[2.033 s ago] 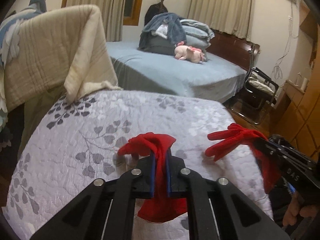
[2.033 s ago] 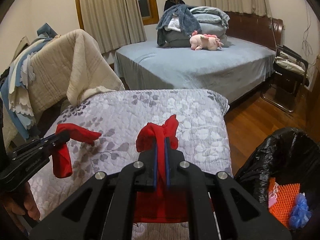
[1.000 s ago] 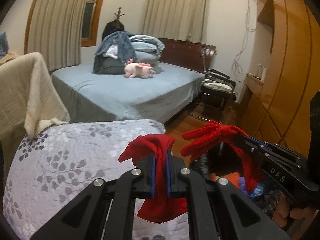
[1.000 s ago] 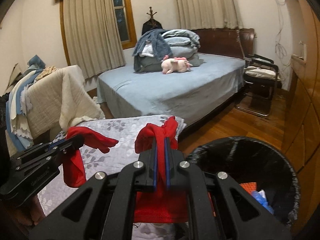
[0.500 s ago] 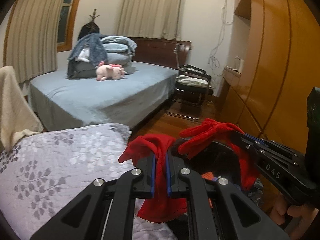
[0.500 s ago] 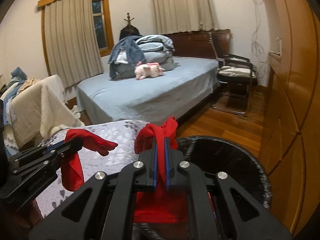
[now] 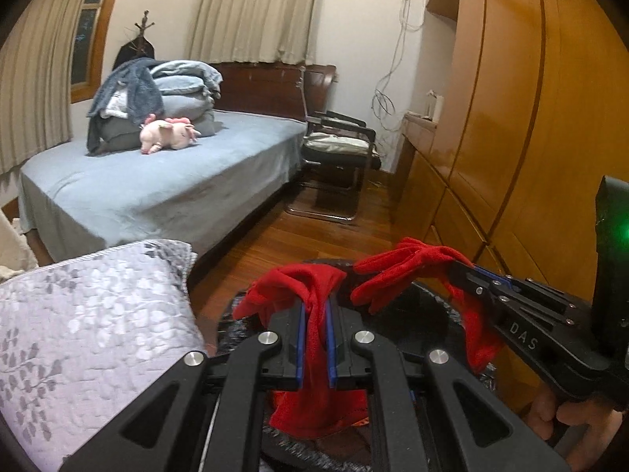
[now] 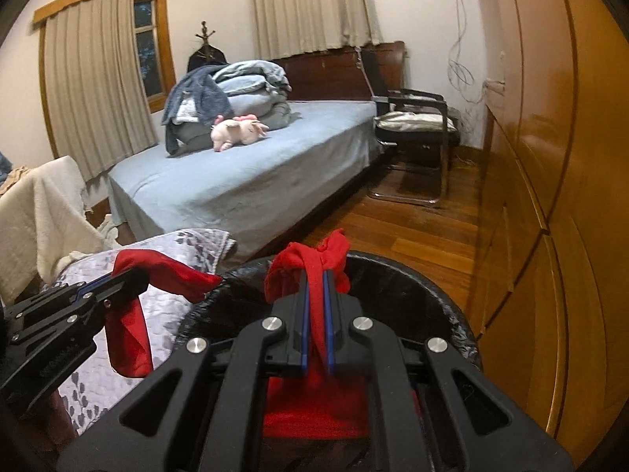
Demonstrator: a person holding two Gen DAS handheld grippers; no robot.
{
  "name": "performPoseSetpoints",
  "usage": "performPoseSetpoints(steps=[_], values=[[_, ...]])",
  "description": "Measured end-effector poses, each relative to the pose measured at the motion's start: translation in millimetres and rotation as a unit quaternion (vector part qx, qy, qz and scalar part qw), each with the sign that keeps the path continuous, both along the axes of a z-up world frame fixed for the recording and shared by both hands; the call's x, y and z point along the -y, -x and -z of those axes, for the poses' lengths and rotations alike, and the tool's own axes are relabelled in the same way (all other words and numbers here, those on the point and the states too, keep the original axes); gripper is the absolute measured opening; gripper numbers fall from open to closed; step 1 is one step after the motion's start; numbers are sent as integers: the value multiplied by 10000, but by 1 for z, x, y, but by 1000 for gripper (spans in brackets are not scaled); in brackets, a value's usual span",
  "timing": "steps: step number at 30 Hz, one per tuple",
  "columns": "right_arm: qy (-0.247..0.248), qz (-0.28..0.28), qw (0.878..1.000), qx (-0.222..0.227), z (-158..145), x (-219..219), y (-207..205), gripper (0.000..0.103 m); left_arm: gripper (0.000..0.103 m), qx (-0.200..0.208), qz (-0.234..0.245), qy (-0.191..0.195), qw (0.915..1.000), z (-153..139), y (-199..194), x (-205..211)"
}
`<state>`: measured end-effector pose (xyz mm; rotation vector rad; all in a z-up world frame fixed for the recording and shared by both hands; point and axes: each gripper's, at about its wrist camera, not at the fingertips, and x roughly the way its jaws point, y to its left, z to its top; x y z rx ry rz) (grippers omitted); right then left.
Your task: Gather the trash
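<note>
My left gripper (image 7: 314, 314) is shut on a red cloth (image 7: 291, 287) that hangs down between its blue pads. To its right, my right gripper (image 7: 464, 271) holds a second red cloth (image 7: 401, 263), with a hand (image 7: 570, 421) on its handle. In the right wrist view the right gripper (image 8: 316, 279) is shut on its red cloth (image 8: 302, 259), directly above the mouth of a black bag-lined bin (image 8: 432, 287). The left gripper (image 8: 129, 275) with its cloth (image 8: 125, 338) hangs over the bin's left rim. The bin (image 7: 412, 306) lies dark below both cloths.
A grey floral quilt (image 7: 78, 334) borders the bin on the left. Beyond it stand a blue bed (image 7: 157, 173) with a pink plush toy (image 7: 165, 133) and a black chair (image 7: 338, 149). A wooden wardrobe (image 7: 511, 118) lines the right side. Wood floor (image 8: 412, 228) lies between.
Both grippers have swung to the right, off the quilt and over the black bin, each still carrying its red cloth. The wardrobe now fills the right of both views.
</note>
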<state>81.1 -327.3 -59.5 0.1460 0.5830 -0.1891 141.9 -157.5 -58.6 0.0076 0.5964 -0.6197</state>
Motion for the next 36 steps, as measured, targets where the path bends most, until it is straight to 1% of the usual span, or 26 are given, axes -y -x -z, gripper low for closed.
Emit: performPoseSetpoints(steps=[7, 12, 16, 18, 19, 21, 22, 23, 24, 26, 27, 29, 31, 33, 35, 36], values=[[-27, 205, 9995, -251, 23, 17, -9, 6, 8, -139, 216, -90, 9996, 17, -8, 27], [-84, 310, 9984, -465, 44, 23, -15, 6, 8, -300, 294, -186, 9989, 33, -20, 36], [-159, 359, 9977, -553, 57, 27, -21, 6, 8, -385, 289, -252, 9985, 45, -26, 41], [-161, 368, 9976, -563, 61, 27, -22, 10, 9, -438, 302, -225, 9983, 49, -28, 42], [-144, 387, 9976, -559, 62, 27, -22, 12, 13, -455, 297, -234, 9982, 50, -29, 41], [-122, 403, 9975, -566, 64, 27, -21, 24, 28, -476, 278, -224, 9982, 51, -31, 40], [-108, 434, 9974, -570, 64, 28, -21, 39, 40, -493, 277, -182, 9982, 51, -32, 37], [-104, 457, 9974, -552, 65, 29, -20, 49, 47, -488, 259, -163, 9983, 50, -33, 36], [-105, 457, 9974, -552, 65, 30, -19, 52, 48, -483, 244, -142, 9984, 49, -33, 33], [-69, 489, 9971, -573, 65, 31, -17, 65, 57, -512, 245, -88, 9983, 47, -34, 29], [-51, 509, 9971, -568, 65, 31, -16, 68, 60, -520, 228, -70, 9984, 46, -34, 27], [-30, 545, 9972, -516, 63, 30, -11, 84, 69, -537, 206, -25, 9983, 43, -35, 22], [10, 600, 9972, -455, 59, 28, -8, 94, 75, -580, 153, 28, 9982, 41, -36, 16], [74, 663, 9969, -408, 55, 26, -3, 96, 77, -610, 72, 95, 9981, 37, -37, 6], [88, 673, 9968, -414, 52, 24, 2, 98, 83, -563, -79, 118, 9983, 31, -35, -6], [96, 710, 9966, -417, 51, 22, 5, 98, 84, -524, -135, 120, 9985, 28, -34, -11]])
